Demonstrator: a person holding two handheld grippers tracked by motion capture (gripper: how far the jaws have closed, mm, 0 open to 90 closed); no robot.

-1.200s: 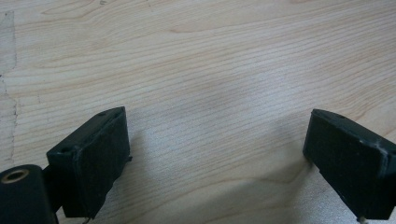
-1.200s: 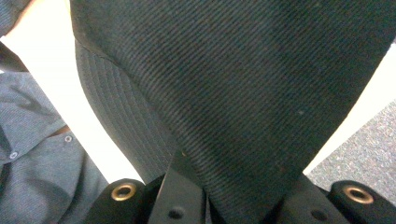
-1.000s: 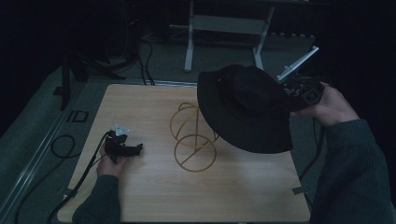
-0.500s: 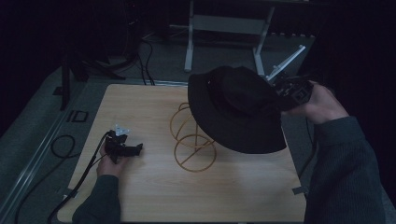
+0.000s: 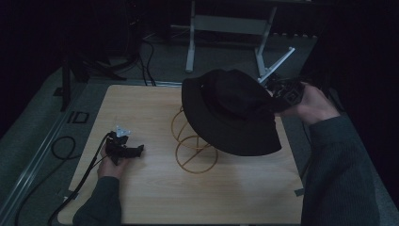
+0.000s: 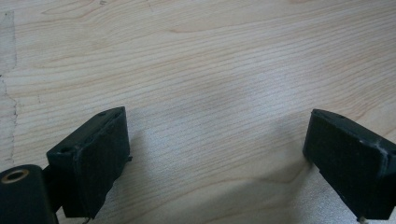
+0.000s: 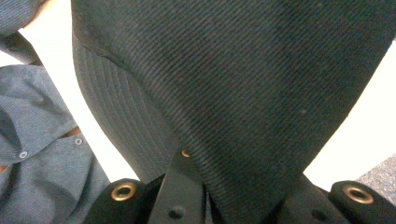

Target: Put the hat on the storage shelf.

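Note:
A black brimmed hat point(image 5: 230, 113) hangs tilted in the air above a gold wire stand point(image 5: 193, 150) that rests on the wooden table point(image 5: 150, 197). My right gripper point(image 5: 277, 96) is shut on the hat's brim at its right side. In the right gripper view the dark fabric of the hat point(image 7: 233, 84) is pinched at the right gripper point(image 7: 196, 186). At the table's left my left gripper point(image 5: 136, 149) lies on the wood. The left gripper view shows the left gripper point(image 6: 215, 154) open, with bare wood between its pads.
A black cable point(image 5: 61, 146) trails from the left gripper off the table's left edge. A grey metal frame point(image 5: 226, 23) stands on the floor behind the table. A grey sleeve point(image 7: 42, 140) appears in the right gripper view.
My right hand has carried the hat leftward, so it now covers more of the wire stand. The left gripper has stayed where it was.

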